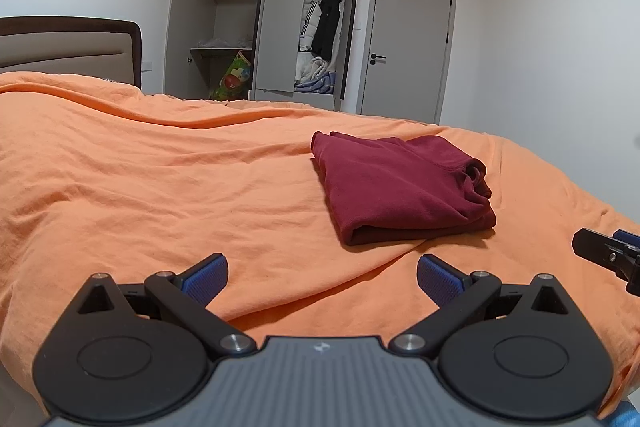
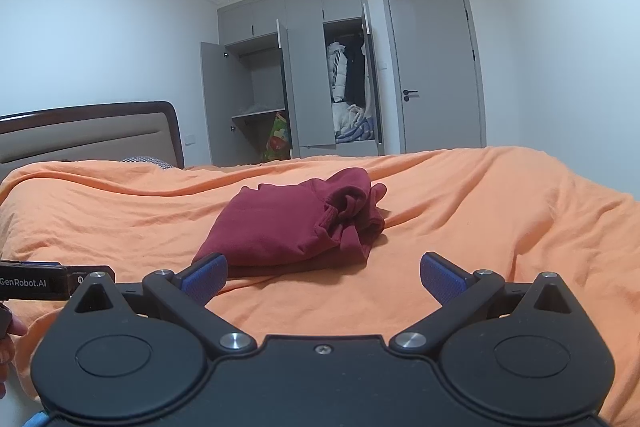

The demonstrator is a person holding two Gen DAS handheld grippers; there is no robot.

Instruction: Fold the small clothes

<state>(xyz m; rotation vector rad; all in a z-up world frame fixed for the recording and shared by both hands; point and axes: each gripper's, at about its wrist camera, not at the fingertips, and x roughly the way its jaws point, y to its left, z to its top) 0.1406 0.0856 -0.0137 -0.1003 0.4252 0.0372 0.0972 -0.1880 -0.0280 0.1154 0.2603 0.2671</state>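
A dark red garment (image 1: 400, 187) lies folded into a compact bundle on the orange bedspread (image 1: 160, 187). My left gripper (image 1: 322, 277) hovers short of it, open, with nothing between its blue pads. In the right wrist view the same red garment (image 2: 288, 223) shows its bunched end on the right side. My right gripper (image 2: 324, 277) is open and empty just in front of it. The tip of the right gripper (image 1: 608, 251) shows at the right edge of the left wrist view. The left gripper's body (image 2: 48, 281) shows at the left edge of the right wrist view.
The bed's padded headboard (image 1: 68, 47) stands at the left. Beyond the bed, a grey wardrobe (image 1: 276, 19) has its doors open with clothes hanging inside. A shut grey door (image 1: 408, 43) is to its right. A hand (image 2: 10, 331) appears at the far left.
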